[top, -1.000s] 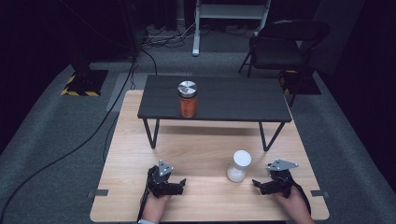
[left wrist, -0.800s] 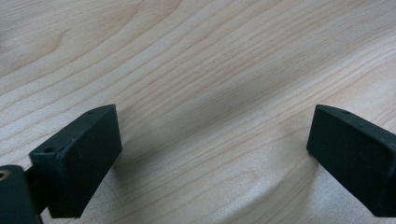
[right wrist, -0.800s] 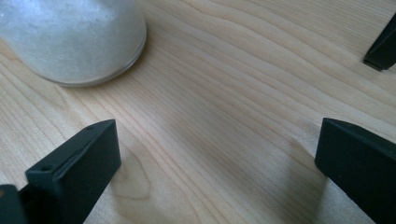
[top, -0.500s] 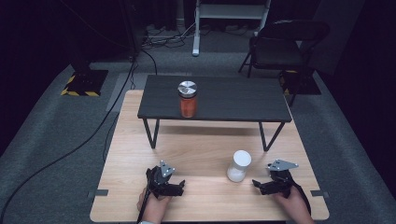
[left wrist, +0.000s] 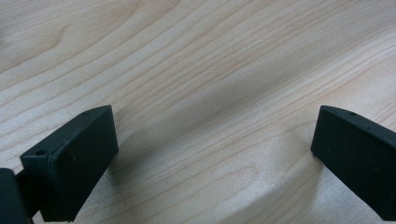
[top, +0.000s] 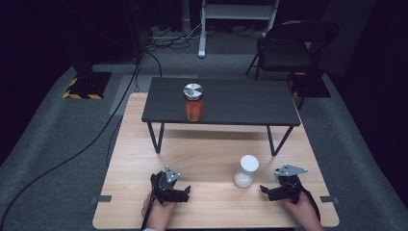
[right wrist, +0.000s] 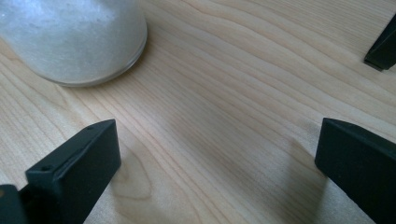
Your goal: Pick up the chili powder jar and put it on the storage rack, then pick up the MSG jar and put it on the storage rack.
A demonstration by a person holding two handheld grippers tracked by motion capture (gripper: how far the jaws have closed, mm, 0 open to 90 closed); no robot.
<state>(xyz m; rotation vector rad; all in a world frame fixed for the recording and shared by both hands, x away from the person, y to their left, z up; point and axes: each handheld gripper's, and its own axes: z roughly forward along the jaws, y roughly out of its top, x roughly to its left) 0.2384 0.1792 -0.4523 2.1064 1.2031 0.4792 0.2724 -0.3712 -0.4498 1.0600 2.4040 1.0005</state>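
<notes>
Overhead arrangement. A light wooden bench (top: 211, 149) carries a low black table (top: 226, 103) set across its far half, standing on thin black legs. An orange-filled jar (top: 193, 102) with a silver lid stands upright on the black table, left of that table's centre and near its front edge. A white-filled jar (top: 246, 171) with a white lid stands upright on the bench itself, right of centre and close to the near edge, in front of the black table.

Left gripper (top: 179, 193): held low over the bench near its near edge, left of centre, by the person's left hand (top: 158, 214). In the left gripper view its jaws stand wide apart, released, with bare wood grain (left wrist: 210, 93) between them.

Right gripper (top: 267, 190): held low near the near right corner of the bench by the person's right hand (top: 302, 211), just beside the white-filled jar and apart from it. In the right gripper view its jaws are spread wide, released, with bare wood between them; the base of the white-filled jar (right wrist: 70, 37) rests on the wood ahead of the left-hand jaw, outside the gap.

Surroundings. Grey carpet (top: 62, 144) lies around the bench; a black folding chair (top: 288, 48) stands beyond the far right corner, and a black cable (top: 91, 144) runs across the floor at left.
</notes>
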